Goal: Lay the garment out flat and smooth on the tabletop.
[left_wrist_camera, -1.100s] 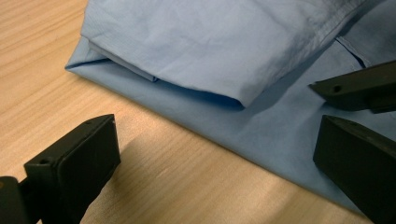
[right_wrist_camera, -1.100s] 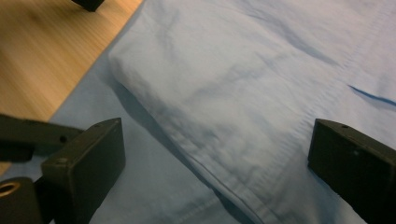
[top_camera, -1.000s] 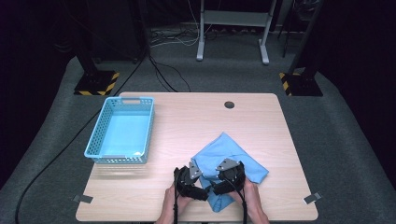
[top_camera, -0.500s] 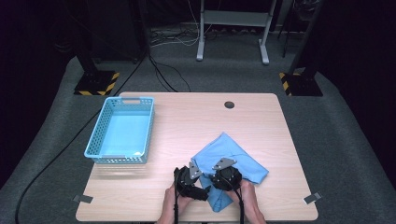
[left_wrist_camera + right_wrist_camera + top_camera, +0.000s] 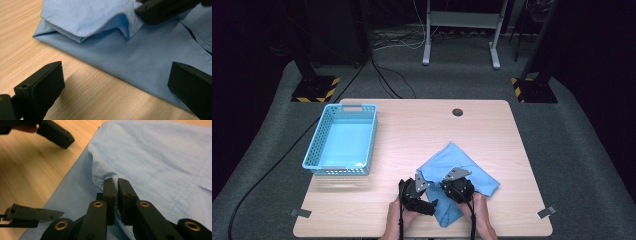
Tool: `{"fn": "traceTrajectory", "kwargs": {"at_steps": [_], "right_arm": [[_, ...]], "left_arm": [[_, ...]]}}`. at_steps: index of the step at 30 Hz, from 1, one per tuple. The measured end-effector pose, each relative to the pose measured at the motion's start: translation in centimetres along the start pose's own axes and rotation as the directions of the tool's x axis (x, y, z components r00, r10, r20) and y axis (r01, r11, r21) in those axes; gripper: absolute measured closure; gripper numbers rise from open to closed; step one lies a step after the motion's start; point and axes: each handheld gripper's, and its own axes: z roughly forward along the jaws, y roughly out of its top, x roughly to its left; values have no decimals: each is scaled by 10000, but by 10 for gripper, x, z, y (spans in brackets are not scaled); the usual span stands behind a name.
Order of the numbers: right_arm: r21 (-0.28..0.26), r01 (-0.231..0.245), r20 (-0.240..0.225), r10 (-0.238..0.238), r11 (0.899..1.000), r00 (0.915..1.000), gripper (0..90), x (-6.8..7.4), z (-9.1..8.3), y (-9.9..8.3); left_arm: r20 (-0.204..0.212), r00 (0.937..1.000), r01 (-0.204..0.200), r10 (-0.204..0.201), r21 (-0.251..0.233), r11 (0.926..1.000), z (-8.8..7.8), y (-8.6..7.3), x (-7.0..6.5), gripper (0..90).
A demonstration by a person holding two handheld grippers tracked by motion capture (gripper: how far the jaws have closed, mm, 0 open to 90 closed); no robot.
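While the light blue plastic basket (image 5: 342, 141) stands at 9 o'clock on the wooden table (image 5: 412, 125), well apart from the work, the blue cloth (image 5: 459, 167) lies folded near the table's 6 o'clock edge. The left hand-held gripper (image 5: 428, 205) rests at the cloth's 7 o'clock side with its jaws spread wide; the cloth's folded edge lies between them, but the pads do not press on it. The right hand-held gripper (image 5: 117, 185), just beside it at 3 o'clock, has just been closing its jaws and now pinches a raised fold of the cloth between the pads.
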Motion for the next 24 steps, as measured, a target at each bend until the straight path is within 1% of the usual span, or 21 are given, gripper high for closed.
{"fn": "traceTrajectory", "kwargs": {"at_steps": [4,9,14,24], "right_arm": [[-278,-17,211,23,9996,9998,852,-4,-6,5],[-415,17,495,3,9991,9988,852,-11,-13,12],[-631,-29,685,72,9980,9976,851,-20,-19,18],[-852,-245,1084,337,9961,9935,850,-37,-27,26]], "left_arm": [[-7,10000,7,-7,-1,10000,0,0,0,2],[-9,10000,7,-7,0,10000,0,0,0,2],[-23,10000,24,-24,-9,10000,0,0,0,2],[-24,10000,29,-29,-6,10000,0,0,0,2]]}}
